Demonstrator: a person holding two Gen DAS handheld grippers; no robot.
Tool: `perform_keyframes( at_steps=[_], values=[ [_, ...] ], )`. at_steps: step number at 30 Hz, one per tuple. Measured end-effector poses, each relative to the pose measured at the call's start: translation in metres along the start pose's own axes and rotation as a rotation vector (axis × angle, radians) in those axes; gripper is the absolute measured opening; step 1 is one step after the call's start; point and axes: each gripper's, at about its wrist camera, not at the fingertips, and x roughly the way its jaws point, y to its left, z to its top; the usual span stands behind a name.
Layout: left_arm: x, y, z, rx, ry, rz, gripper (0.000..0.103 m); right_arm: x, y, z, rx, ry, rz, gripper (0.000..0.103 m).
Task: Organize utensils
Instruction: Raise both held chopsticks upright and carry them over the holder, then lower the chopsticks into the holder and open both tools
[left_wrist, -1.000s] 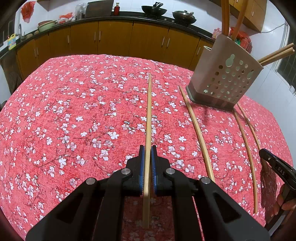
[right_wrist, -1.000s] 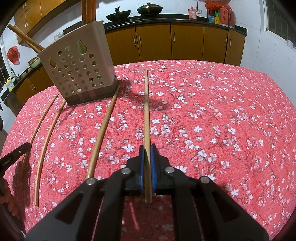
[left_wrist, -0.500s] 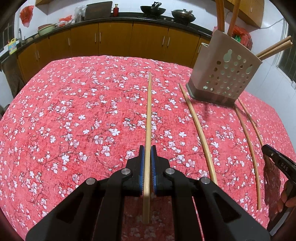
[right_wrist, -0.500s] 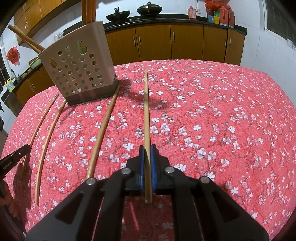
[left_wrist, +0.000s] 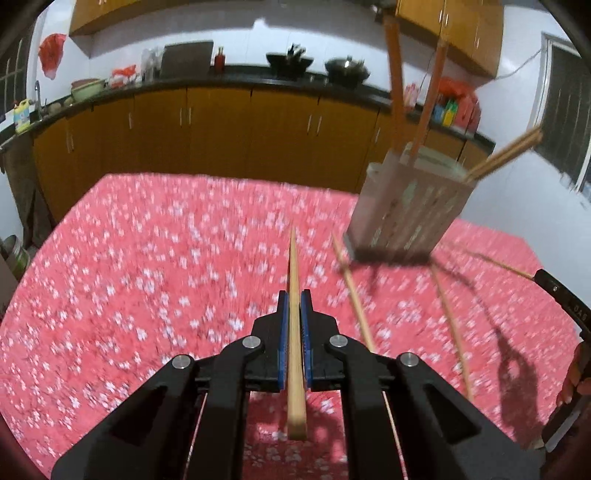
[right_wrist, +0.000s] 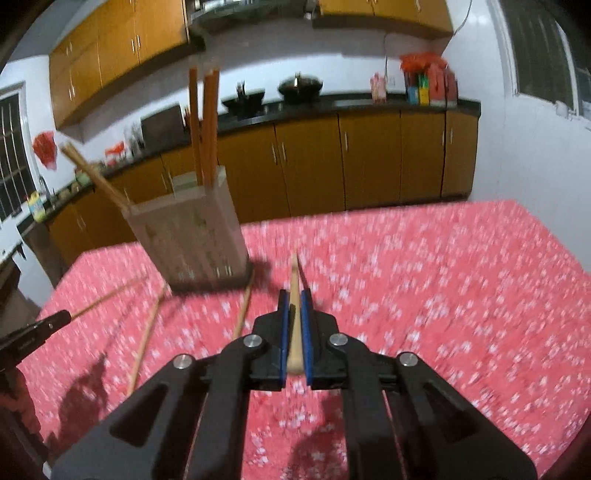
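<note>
The left wrist view looks forward and downward along its own tool (left_wrist: 294, 306), from above the red flowered tabletop (left_wrist: 147, 295), toward the brown kitchen cabinets (left_wrist: 221, 133). The perforated utensil holder (left_wrist: 406, 214) stands ahead to its right, and the other tool's tip shows at the right edge.

The right wrist view faces much the same way along its tool (right_wrist: 294, 306), near the tabletop (right_wrist: 443, 295), with the utensil holder (right_wrist: 192, 236) ahead to its left. Both views share the holder, the loose chopsticks beside it, the cloth and the cabinet wall (right_wrist: 369, 155).
</note>
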Motion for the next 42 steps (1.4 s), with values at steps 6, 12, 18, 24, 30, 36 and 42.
perform_keyframes(
  at_steps=[6,12,18,24,30,36,42],
  values=[
    [-0.026,-0.001,0.023,-0.032,-0.091,-0.036,0.007,-0.023,-0.004,0.022,0.013,-0.094,0.016,0.008],
    [-0.039,-0.006,0.036,-0.028,-0.139,-0.046,0.007,-0.03,-0.005,0.031,0.029,-0.13,0.024,0.008],
    [-0.059,-0.015,0.057,0.013,-0.197,-0.059,0.007,-0.056,0.0,0.059,0.033,-0.211,0.091,0.008],
    [-0.081,-0.041,0.082,0.06,-0.274,-0.109,0.007,-0.097,0.016,0.1,0.021,-0.346,0.197,0.008],
    [-0.095,-0.071,0.116,0.067,-0.372,-0.148,0.007,-0.109,0.042,0.137,0.008,-0.484,0.228,0.008],
    [-0.097,-0.093,0.146,0.049,-0.491,-0.129,0.007,-0.093,0.062,0.16,0.004,-0.565,0.216,0.008],
    [-0.067,-0.095,0.158,0.022,-0.529,-0.081,0.007,-0.051,0.074,0.164,-0.028,-0.529,0.181,0.008]
  ],
)
